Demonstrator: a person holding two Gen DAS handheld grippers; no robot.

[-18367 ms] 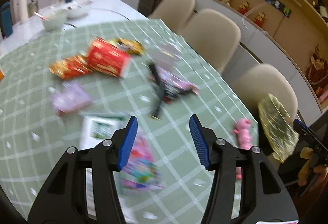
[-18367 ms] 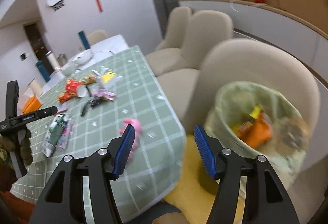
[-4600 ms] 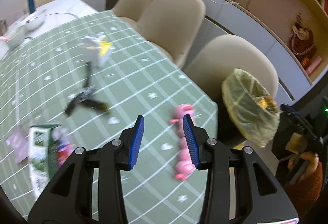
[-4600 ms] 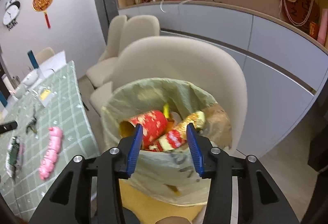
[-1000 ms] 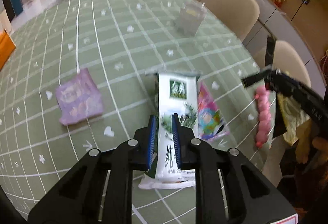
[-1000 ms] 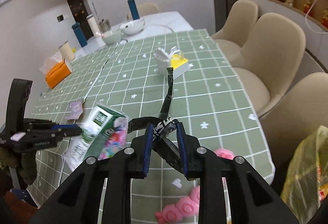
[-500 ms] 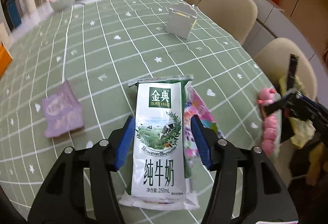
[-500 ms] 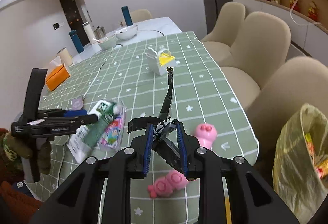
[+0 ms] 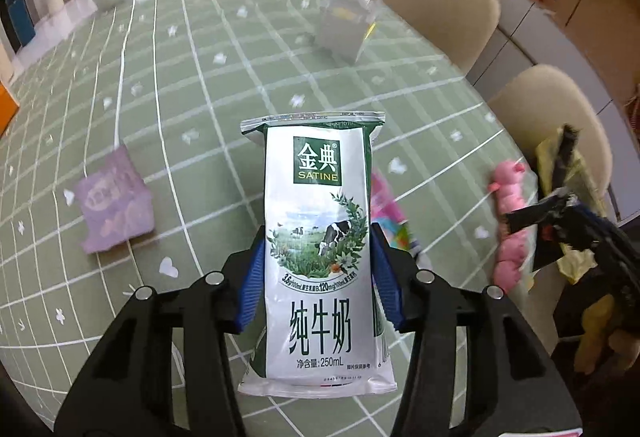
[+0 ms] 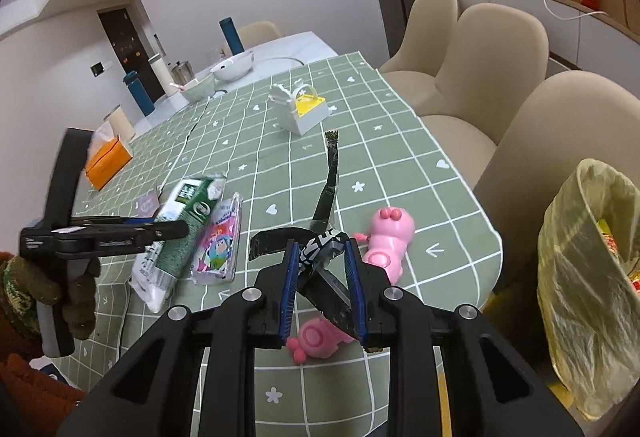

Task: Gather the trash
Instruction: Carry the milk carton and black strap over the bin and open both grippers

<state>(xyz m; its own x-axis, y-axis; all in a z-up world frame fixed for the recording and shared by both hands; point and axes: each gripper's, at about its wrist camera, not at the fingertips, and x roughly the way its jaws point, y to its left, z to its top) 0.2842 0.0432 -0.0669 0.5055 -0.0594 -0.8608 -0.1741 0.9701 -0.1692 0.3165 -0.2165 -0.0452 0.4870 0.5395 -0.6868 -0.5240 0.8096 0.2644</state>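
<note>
Half a second ago our left gripper (image 9: 318, 277) stood wider around the milk carton (image 9: 318, 237); its jaws have just been closing, and the blue pads now press the carton's sides, grasping it on the green tablecloth (image 9: 192, 85). Our right gripper (image 10: 323, 291) stays clenched on the black wrapper (image 10: 320, 249), now nearer the table edge, above the pink toy (image 10: 386, 233). The trash bag (image 10: 580, 277) hangs at the right, off the table.
</note>
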